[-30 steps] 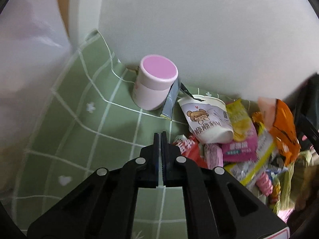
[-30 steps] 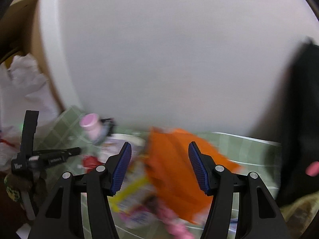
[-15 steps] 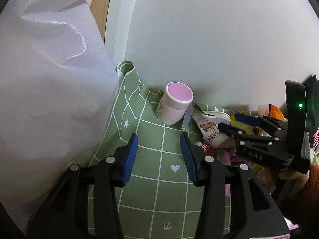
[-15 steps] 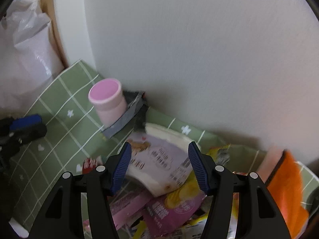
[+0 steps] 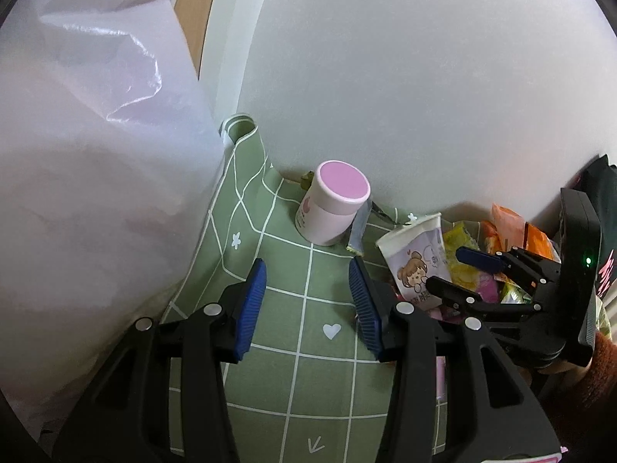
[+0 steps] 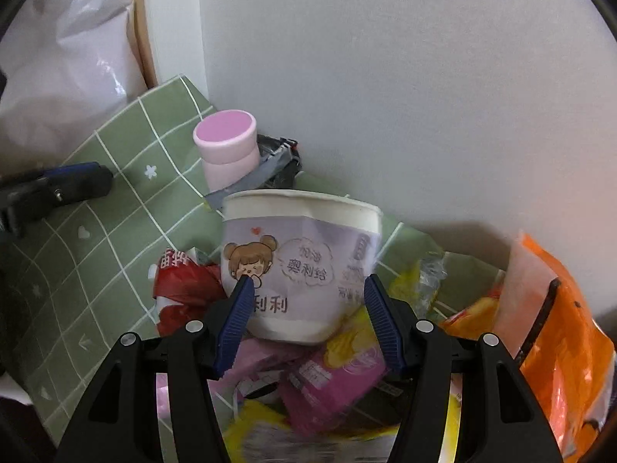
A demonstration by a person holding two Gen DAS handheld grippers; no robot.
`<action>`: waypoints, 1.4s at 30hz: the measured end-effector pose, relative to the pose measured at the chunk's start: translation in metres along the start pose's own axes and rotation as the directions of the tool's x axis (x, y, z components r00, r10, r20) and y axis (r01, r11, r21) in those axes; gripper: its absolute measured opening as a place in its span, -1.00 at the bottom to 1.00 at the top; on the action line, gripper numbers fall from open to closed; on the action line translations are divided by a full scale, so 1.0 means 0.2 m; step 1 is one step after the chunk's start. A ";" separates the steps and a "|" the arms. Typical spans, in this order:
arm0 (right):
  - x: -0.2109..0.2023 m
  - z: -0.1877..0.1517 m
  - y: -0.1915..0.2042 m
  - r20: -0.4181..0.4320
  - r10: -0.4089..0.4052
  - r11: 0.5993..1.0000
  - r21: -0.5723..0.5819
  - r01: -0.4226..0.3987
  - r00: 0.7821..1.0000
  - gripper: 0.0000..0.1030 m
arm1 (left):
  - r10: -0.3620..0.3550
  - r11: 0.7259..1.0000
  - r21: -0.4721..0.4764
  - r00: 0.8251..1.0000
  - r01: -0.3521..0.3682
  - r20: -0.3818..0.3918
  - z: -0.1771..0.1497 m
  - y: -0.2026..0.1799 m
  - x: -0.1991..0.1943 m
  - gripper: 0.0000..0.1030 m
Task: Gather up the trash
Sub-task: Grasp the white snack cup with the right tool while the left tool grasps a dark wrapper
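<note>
A white paper cup (image 6: 300, 258) with a cartoon girl lies on its side on a heap of snack wrappers; it also shows in the left wrist view (image 5: 414, 254). My right gripper (image 6: 308, 301) is open, its blue pads on either side of the cup's base end, close to the cup. In the left wrist view the right gripper (image 5: 451, 270) is beside the cup. My left gripper (image 5: 308, 281) is open and empty above the green checked tablecloth (image 5: 293, 332), short of a pink-lidded jar (image 5: 333, 202).
A white plastic bag (image 5: 85, 177) bulges at the left. The jar (image 6: 229, 148) stands by the white wall, a grey strip (image 6: 254, 179) leaning on it. Red (image 6: 181, 289), pink (image 6: 327, 382), yellow and orange wrappers (image 6: 555, 320) lie around the cup.
My left gripper opened and drew back from the wrappers. My right gripper moved in from the orange wrapper down to the paper cup, which now sits between its fingers.
</note>
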State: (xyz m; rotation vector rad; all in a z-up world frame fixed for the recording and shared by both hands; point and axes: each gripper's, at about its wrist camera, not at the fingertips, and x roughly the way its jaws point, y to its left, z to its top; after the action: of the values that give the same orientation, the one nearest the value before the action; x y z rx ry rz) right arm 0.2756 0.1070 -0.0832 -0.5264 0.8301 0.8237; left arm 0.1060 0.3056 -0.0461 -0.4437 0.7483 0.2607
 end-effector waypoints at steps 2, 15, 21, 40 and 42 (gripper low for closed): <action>0.00 -0.02 -0.02 0.004 0.016 1.000 0.016 -0.016 1.000 0.08 | -0.001 1.000 -0.001 1.000 0.001 -0.003 -0.01 0.01 -0.02 -0.10; -0.13 0.03 -0.01 0.052 0.019 0.996 0.091 -0.024 0.998 0.08 | 0.034 0.999 -0.031 0.999 -0.034 -0.002 -0.09 0.07 -0.05 -0.06; -0.11 -0.09 -0.14 0.031 0.038 0.967 0.251 -0.044 0.999 0.08 | 0.025 0.999 -0.042 0.999 -0.026 -0.030 -0.12 0.05 0.04 -0.06; 0.09 -0.02 -0.15 0.036 0.158 0.902 0.402 -0.159 0.987 0.13 | 0.037 0.999 0.019 0.998 -0.036 -0.053 -0.13 -0.10 0.09 -0.04; 0.11 0.01 -0.15 0.030 0.179 0.900 0.400 -0.176 0.983 0.15 | 0.032 0.999 0.034 0.998 -0.030 -0.057 -0.13 -0.13 0.09 -0.04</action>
State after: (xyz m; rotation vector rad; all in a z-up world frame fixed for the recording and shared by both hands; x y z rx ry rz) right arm 0.3101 0.0999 -0.0968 -0.0888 1.0344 0.7892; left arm 0.1127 0.2716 -0.0688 -0.4098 0.8157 0.2653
